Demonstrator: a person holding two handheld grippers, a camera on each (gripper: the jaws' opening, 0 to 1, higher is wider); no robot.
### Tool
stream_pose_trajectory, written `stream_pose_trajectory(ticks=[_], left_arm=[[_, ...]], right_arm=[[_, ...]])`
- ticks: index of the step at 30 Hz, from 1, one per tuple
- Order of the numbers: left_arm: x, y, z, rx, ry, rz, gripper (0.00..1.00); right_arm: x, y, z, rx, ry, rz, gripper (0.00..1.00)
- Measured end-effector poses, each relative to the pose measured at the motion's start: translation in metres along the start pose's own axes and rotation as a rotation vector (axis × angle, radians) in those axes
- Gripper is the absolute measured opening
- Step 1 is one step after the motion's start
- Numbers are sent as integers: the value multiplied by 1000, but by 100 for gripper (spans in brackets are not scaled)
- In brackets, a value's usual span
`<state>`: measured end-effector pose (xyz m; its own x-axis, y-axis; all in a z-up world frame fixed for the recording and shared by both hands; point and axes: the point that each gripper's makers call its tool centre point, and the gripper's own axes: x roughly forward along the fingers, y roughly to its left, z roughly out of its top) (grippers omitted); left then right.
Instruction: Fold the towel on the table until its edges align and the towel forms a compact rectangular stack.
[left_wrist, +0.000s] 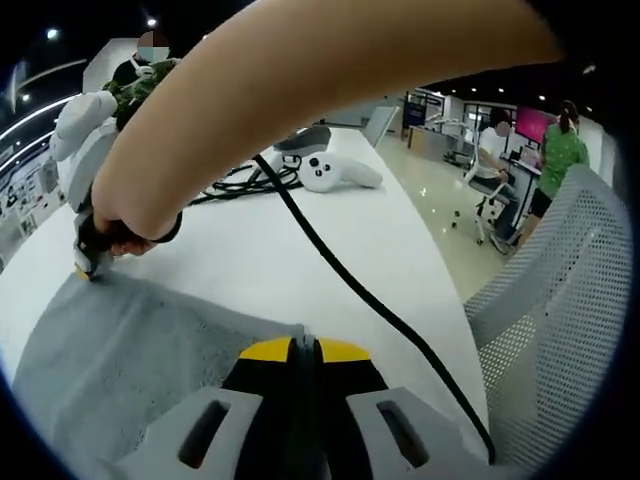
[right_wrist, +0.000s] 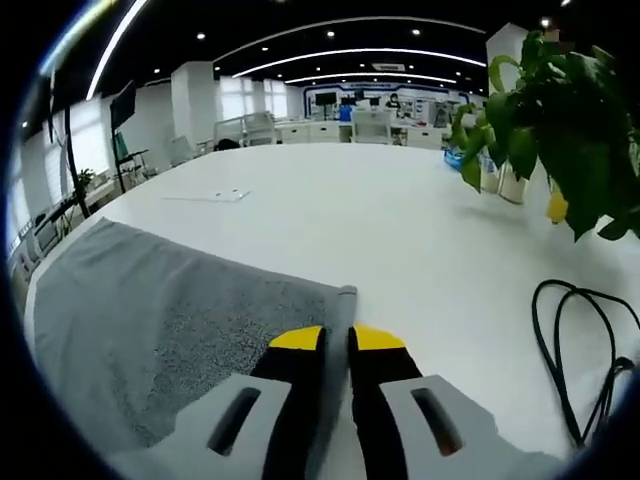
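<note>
A bare forearm (left_wrist: 330, 110) crosses the left gripper view, hiding much of the table (left_wrist: 300, 250) behind it. The grey towel (right_wrist: 170, 320) runs under the jaws and out past the edge in both views. The black cable (right_wrist: 585, 350) is cut off at the right gripper view's edge.

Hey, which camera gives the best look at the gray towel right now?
The right gripper view: the towel spreads wide on the table, with its long edge and corner clear beside the right tongs. The left gripper view shows less of it, partly behind the left tongs, with the other tongs at its far corner.
</note>
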<state>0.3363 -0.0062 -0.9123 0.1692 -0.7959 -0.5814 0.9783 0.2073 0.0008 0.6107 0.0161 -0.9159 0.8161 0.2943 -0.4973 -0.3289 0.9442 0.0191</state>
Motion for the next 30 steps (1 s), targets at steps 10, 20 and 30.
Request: stream_pose_trajectory(ticks=[10, 20, 30], left_arm=[[0, 2, 1, -141, -31, -8, 7], [1, 2, 0, -134, -33, -23, 6], [-1, 2, 1, -171, -42, -37, 6]], right_arm=[[0, -1, 2, 47, -16, 17, 0], [-2, 1, 2, 124, -1, 12, 0], [-7, 10, 11, 180, 10, 41, 0]])
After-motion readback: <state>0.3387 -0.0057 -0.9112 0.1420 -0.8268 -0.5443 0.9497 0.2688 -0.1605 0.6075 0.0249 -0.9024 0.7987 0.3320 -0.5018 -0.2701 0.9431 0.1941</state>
